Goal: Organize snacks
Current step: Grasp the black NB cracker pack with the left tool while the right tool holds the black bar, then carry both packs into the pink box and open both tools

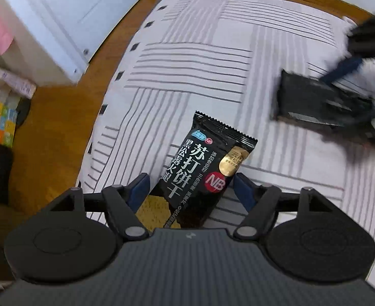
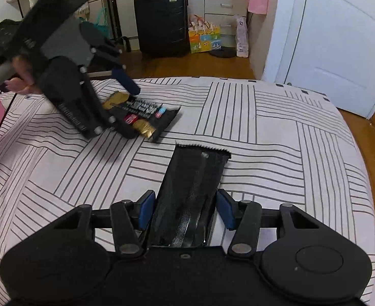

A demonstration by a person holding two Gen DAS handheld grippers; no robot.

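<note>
Between the blue pads of the left gripper (image 1: pixel 191 191), a black cracker packet (image 1: pixel 202 168) is lying face up on the striped bedsheet (image 1: pixel 187 58); jaws are standing wide, w/ gaps showing on both sides, so nothing is being squeezed. Packet's serrated end is pointing to about 12 o'clock in the left wrist view. At 2 o'clock from it, well apart, the right gripper (image 1: pixel 345 97) is showing blurred over a second dark packet (image 1: pixel 314 99).

In the right wrist view, the right gripper (image 2: pixel 184 210) is pinching that second packet (image 2: pixel 192 186), back side up, pads pressing on its edges, the far serrated end resting on the sheet. At 10 o'clock, the left gripper (image 2: pixel 133 109) is hovering over the printed packet (image 2: pixel 146 114), a hand (image 2: pixel 21 76) gripping its handle. Farther out, at 12 o'clock, a black suitcase (image 2: pixel 162 23) is standing on the wood floor (image 2: pixel 212 66).
</note>
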